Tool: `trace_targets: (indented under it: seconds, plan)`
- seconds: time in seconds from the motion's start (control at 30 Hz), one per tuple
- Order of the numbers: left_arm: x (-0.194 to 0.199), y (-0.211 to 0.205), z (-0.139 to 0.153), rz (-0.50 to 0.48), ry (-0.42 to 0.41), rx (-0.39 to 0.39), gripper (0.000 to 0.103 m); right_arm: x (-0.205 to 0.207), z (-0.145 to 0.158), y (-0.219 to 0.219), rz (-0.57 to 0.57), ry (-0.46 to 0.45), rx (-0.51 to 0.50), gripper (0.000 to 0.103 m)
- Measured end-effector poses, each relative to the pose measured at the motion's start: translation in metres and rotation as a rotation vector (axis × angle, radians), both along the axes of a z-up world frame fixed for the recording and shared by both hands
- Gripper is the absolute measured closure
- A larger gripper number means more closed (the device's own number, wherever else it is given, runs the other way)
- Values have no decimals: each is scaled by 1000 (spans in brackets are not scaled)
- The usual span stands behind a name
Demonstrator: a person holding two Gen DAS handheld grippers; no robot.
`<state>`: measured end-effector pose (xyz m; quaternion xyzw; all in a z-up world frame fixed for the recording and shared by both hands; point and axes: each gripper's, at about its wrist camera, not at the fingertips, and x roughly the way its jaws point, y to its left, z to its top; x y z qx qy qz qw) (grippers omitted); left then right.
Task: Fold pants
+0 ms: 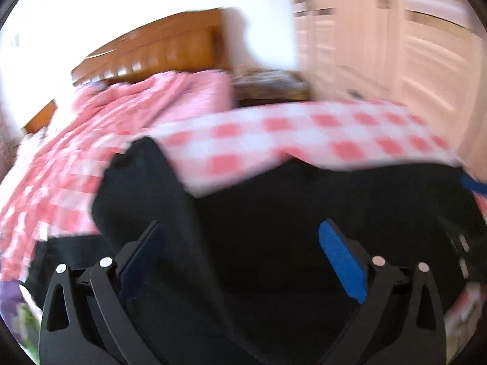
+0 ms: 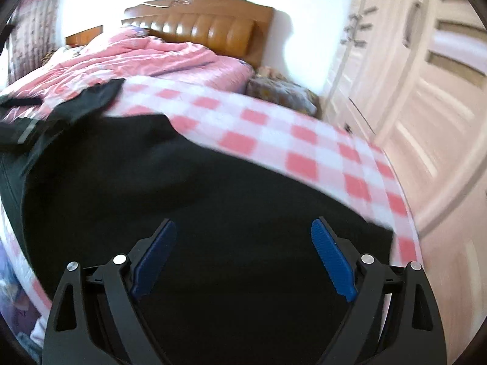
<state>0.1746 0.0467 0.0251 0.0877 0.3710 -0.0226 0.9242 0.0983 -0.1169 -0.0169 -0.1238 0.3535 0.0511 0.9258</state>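
The black pants [image 1: 274, 206] lie spread across the near part of a bed covered by a pink-and-white checked sheet [image 1: 274, 133], filling the lower half of both wrist views. In the left wrist view the left gripper [image 1: 240, 243] hangs above the dark cloth, tilted downward toward it, with its blue-padded fingers [image 1: 341, 258] spread wide at about 7 and 5 o'clock and only flat fabric showing between them; nothing is clamped. A fold or raised edge of the pants runs up toward 11 o'clock, and the checked sheet shows beyond it from 9 to 2 o'clock. At the 3 o'clock edge of that view part of the other gripper's black frame is just visible. In the right wrist view the right gripper [image 2: 243, 243] is likewise angled down over the pants [image 2: 213, 197], its ribbed blue fingers [image 2: 331, 258] parted wide and empty, the cloth lying beneath and between them without being pinched. A pant leg end [image 2: 97, 97] reaches toward 10 o'clock. Farther back, a rumpled pink quilt [image 2: 152, 57] lies before a brown padded headboard [image 2: 207, 27] at 12 o'clock, and pale wardrobe doors [image 2: 426, 106] stand from 1 to 4 o'clock. Both views are blurred.
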Motion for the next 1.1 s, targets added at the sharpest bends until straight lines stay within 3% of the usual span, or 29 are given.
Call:
trace_targets:
  seconds: [0.13, 0.2, 0.33, 0.37, 0.43, 0.53, 0.57, 0.63, 0.67, 0.73, 0.9, 1.03, 1.1]
  plan:
    - [119, 53, -9, 162, 201, 15, 2, 24, -4, 33, 75, 10, 52, 16]
    - [174, 82, -26, 256, 310, 14, 10, 30, -9, 46, 111, 23, 76, 16]
    - [226, 107, -58, 323, 454, 35, 18, 36, -20, 61, 148, 51, 103, 16]
    - [232, 107, -64, 321, 477, 39, 24, 38, -22, 62, 150, 60, 106, 16]
    - [241, 104, -77, 305, 511, 63, 27, 41, -26, 62, 149, 74, 120, 16]
    - [249, 103, -84, 306, 484, 102, 24, 45, -28, 58, 138, 89, 148, 16]
    - [251, 104, -84, 305, 483, 94, 27, 46, -29, 58, 133, 92, 156, 16]
    - [252, 106, -83, 294, 490, 61, 59, 46, -29, 57, 127, 98, 162, 16]
    - [251, 106, -83, 300, 504, 76, 83, 46, -30, 57, 125, 98, 161, 16]
    - [245, 105, -78, 289, 476, 84, 96, 43, -29, 58, 123, 94, 155, 16]
    - [192, 132, -20, 301, 248, 11, 98, 37, -20, 61, 152, 71, 132, 15]
    - [99, 190, 31, 356, 83, -83, 98, 26, -10, 74, 221, 51, 138, 15]
    - [46, 224, 40, 398, 47, -117, 98, 22, -9, 83, 242, 49, 140, 15]
